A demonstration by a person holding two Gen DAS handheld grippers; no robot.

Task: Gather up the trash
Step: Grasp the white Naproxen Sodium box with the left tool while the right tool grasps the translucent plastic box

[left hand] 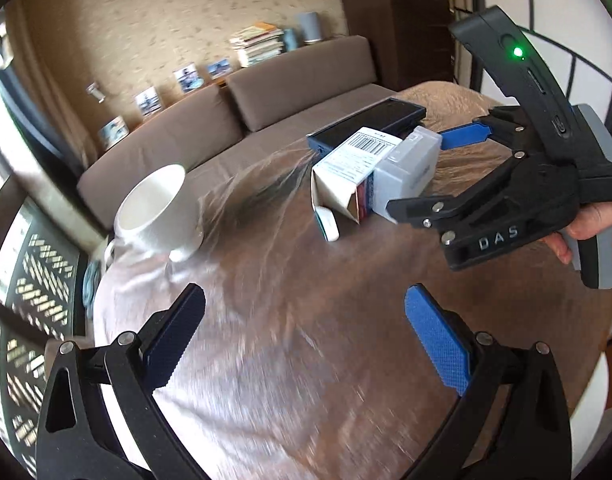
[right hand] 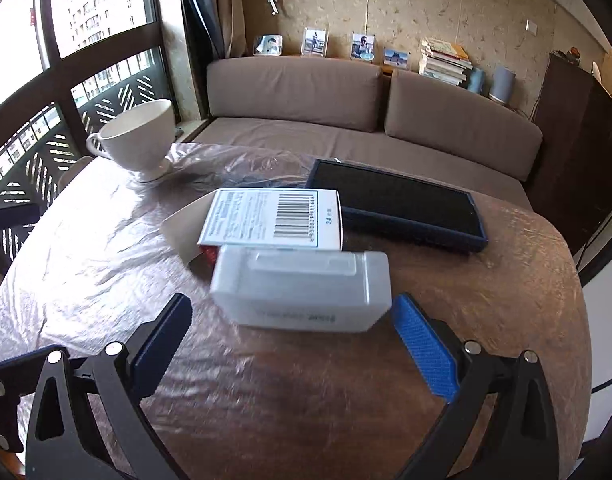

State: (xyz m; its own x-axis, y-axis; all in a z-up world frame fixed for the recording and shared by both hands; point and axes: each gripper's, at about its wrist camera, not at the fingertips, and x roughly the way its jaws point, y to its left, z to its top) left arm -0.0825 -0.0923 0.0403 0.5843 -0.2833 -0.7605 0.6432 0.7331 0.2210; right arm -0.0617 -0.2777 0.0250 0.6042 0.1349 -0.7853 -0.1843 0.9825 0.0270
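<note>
Approaching the translucent white plastic box (right hand: 301, 290) w/ right gripper (right hand: 293, 344), jaws wide, empty; box lies on table just beyond the pads. I centre both pads on its short ends before closing. Left gripper (left hand: 306, 336) also wide, empty.

Bench (right hand: 105, 248) layout, right wrist view: plastic case (right hand: 301, 288) nearest, carton (right hand: 273, 220) touching behind it, flat box (right hand: 398, 204) behind-right, cup (right hand: 139, 136) far left, sofa (right hand: 346, 120) beyond
</note>
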